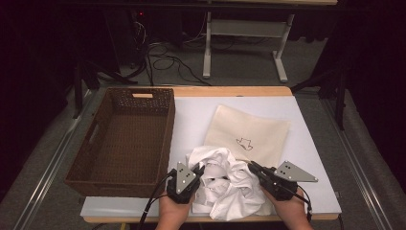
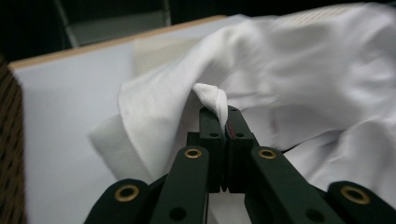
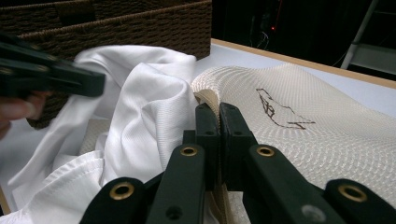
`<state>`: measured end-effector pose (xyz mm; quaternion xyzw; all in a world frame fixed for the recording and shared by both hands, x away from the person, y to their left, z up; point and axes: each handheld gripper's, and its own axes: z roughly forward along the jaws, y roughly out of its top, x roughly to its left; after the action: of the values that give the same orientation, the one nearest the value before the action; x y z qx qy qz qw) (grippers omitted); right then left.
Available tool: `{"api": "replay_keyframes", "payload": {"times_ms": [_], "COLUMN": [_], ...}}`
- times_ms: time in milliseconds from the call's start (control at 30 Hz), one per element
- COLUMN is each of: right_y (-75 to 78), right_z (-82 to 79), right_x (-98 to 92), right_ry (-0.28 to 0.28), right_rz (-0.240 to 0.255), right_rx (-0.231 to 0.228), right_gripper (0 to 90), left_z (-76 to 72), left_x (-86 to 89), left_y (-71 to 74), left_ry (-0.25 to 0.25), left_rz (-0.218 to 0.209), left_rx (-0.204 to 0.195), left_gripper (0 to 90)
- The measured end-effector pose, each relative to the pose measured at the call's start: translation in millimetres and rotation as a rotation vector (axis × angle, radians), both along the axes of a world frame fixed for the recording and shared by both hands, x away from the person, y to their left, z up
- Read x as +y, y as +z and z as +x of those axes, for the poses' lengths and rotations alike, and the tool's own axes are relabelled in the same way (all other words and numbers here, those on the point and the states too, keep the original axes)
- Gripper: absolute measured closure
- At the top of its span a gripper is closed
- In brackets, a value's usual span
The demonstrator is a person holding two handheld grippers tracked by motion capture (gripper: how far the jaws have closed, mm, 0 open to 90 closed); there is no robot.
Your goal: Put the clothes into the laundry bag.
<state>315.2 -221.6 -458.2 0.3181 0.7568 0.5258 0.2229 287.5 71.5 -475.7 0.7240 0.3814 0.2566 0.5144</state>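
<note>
Shirt: white shirt (image 1: pixel 225 184), crumpled, at six o'clock of the cream bag (image 1: pixel 249 136).
Left gripper (image 2: pixel 220 112): you pinch a shirt fold.
Right gripper (image 3: pixel 218 109): clamped, seemingly on the bag's edge.

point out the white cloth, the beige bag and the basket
white cloth (image 1: pixel 230 184), high view, on its crumpled middle
beige bag (image 1: pixel 258 132), high view, on its flat face
basket (image 1: pixel 119 184), high view, on its near wall

- white cloth (image 1: pixel 229 184): crumpled heap, lower centre of the high view at the table's near edge, overlapping the bag's near end; one fold raised and pinched.
- cream bag (image 1: pixel 253 134): flat, centre-right, small dark line drawing on top; near edge lifted and pinched.
</note>
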Motion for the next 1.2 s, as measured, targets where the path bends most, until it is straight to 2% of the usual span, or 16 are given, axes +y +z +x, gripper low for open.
{"api": "replay_keyframes", "payload": {"times_ms": [67,167,200,233,333,467,533,667,800,900,933,1000,1033,1100,1133,1200], "right_y": [-0.2,-0.4,-0.3,-0.3,-0.2,-0.4,-1.0,-1.1,-0.2,-0.1,-0.1,-0.4,-0.4,-1.4,-1.7,-1.6], "right_z": [0.3,0.5,0.7,0.7,0.9,1.1,1.3,0.7,-0.8,-1.2,-1.4,-0.9,-0.9,0.0,0.3,-0.3], "right_x": [0.1,0.3,0.5,0.5,0.9,1.3,0.8,1.2,2.2,2.4,1.8,0.6,0.6,-0.4,-0.6,-0.3], "right_ry": [-0.001,-0.005,-0.004,-0.004,-0.007,-0.005,-0.003,0.009,0.012,0.019,0.015,0.013,0.013,0.008,0.004,0.0], "right_rz": [-0.001,-0.001,-0.001,-0.001,-0.001,-0.003,0.005,0.006,0.008,0.007,0.004,0.0,0.0,0.0,-0.004,-0.007], "right_rx": [0.0,0.001,-0.001,-0.001,0.001,0.001,0.009,0.007,0.006,0.001,0.001,0.0,0.0,0.006,0.005,0.002], "right_gripper": [88.7,88.7,88.7,88.7,88.7,88.7,88.8,88.8,88.8,88.8,88.8,88.8,88.8,88.8,88.8,88.8], "left_z": [-7.9,-14.8,-17.0,-17.0,-14.6,-0.1,9.1,21.4,30.7,31.7,27.4,24.3,20.1,12.3,3.7,-1.8], "left_x": [-8.0,-23.2,-36.7,-36.7,-59.7,-79.2,-87.1,-94.2,-96.1,-95.0,-91.4,-88.6,-84.2,-76.2,-67.0,-60.1], "left_y": [7.6,12.6,11.6,11.6,0.8,-12.9,-18.9,-26.0,-30.3,-28.6,-26.4,-24.5,-21.4,-15.5,-11.5,-10.2], "left_ry": [-0.048,-0.124,-0.167,-0.167,-0.207,-0.2,-0.185,-0.165,-0.154,-0.161,-0.179,-0.181,-0.191,-0.201,-0.203,-0.204], "left_rz": [-0.02,-0.047,-0.04,-0.04,-0.011,-0.029,-0.007,0.024,0.024,0.01,0.0,-0.004,-0.009,-0.003,0.01,0.014], "left_rx": [-0.031,-0.035,-0.026,-0.026,-0.007,0.04,0.058,0.092,0.118,0.12,0.097,0.091,0.09,0.092,0.077,0.077], "left_gripper": [88.1,88.1,88.1,88.1,88.0,88.0,87.9,87.6,85.4,78.7,66.6,53.7,53.7,41.6,37.2,36.3]}}
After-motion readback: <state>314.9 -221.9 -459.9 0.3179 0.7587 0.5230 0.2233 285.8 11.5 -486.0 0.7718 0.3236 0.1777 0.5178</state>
